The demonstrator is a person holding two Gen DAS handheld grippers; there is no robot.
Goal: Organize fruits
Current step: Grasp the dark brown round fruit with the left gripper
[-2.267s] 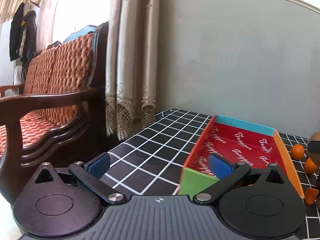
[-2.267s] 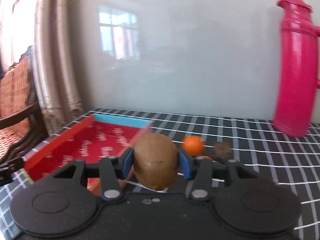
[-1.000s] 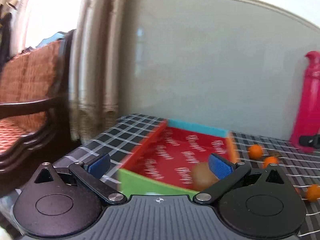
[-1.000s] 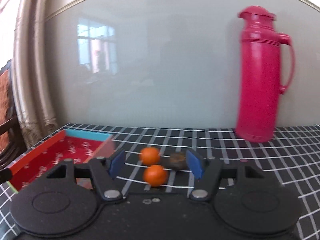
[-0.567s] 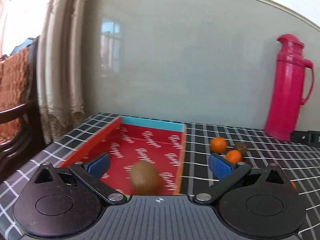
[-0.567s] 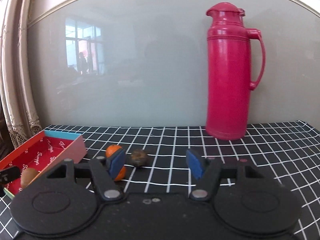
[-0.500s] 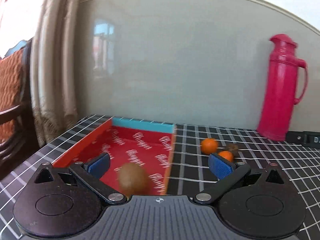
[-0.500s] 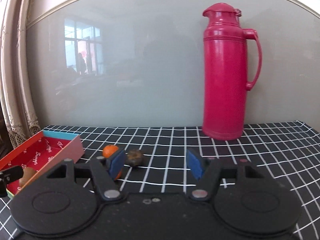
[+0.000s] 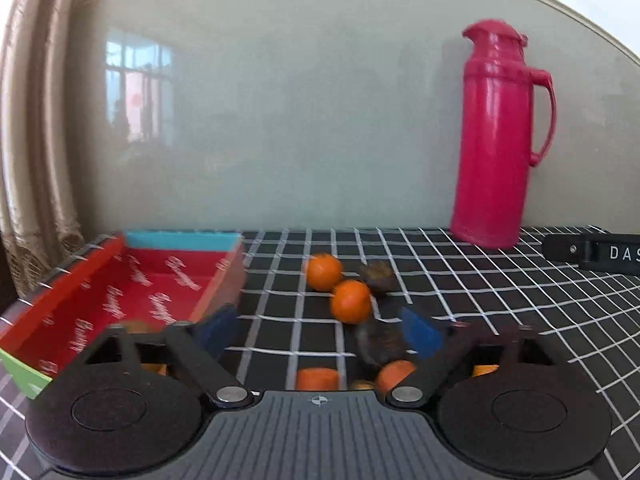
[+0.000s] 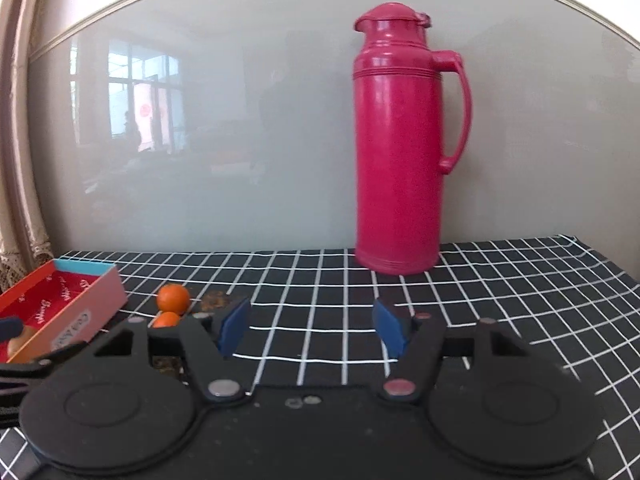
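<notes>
Your left gripper (image 9: 318,330) tilts gently down over round orange tangerines (image 9: 351,301) at twelve o'clock, jaws closing, pressing nothing. Your right gripper (image 10: 311,328) hangs released, aimed at bare black checked desk (image 10: 500,296).

The left gripper (image 9: 318,334) is smearing with motion blur while its jaws are closing, and its body is covering the lower halves of two oranges (image 9: 318,379) at 6 o'clock. A dark fruit (image 9: 380,345) beside its right pad is too blurry to identify. The kiwi (image 10: 18,343) is peeking out, mostly hidden, at 9 o'clock.
</notes>
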